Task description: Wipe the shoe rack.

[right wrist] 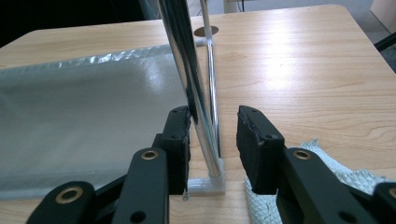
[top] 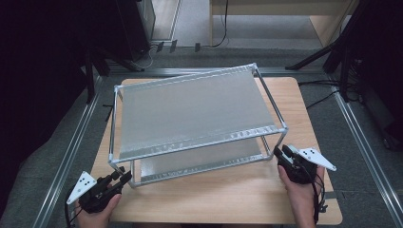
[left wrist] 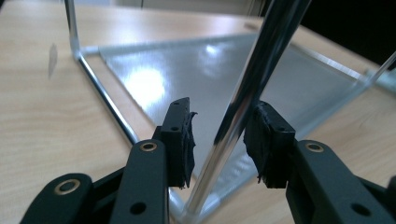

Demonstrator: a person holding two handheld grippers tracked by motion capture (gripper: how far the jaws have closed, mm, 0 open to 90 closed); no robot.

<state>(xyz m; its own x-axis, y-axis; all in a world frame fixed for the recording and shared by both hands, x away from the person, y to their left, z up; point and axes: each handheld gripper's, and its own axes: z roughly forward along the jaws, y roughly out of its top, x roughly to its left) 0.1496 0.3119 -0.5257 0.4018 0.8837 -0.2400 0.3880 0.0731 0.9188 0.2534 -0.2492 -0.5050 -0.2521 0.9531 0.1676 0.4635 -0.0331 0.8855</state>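
A two-tier chrome wire rack (top: 190, 114) with grey shelf liners stands on the wooden table (top: 214, 204). My left gripper (top: 124, 175) is at the rack's near left corner. In the left gripper view its jaws (left wrist: 224, 140) straddle the shiny corner post (left wrist: 261, 60), with a gap on the left and the right pad close to the post. My right gripper (top: 280, 152) is at the near right corner. There the jaws (right wrist: 213, 140) stand around the post (right wrist: 182, 60), which is against the left pad and well apart from the right one.
The lower shelf liner (right wrist: 84, 116) lies just above the tabletop. The right post ends in a white plastic foot (right wrist: 208, 184). A white woven cloth (right wrist: 327, 163) lies under the right gripper. Metal rails (top: 71, 152) frame the table; dark stands (top: 342, 52) sit behind.
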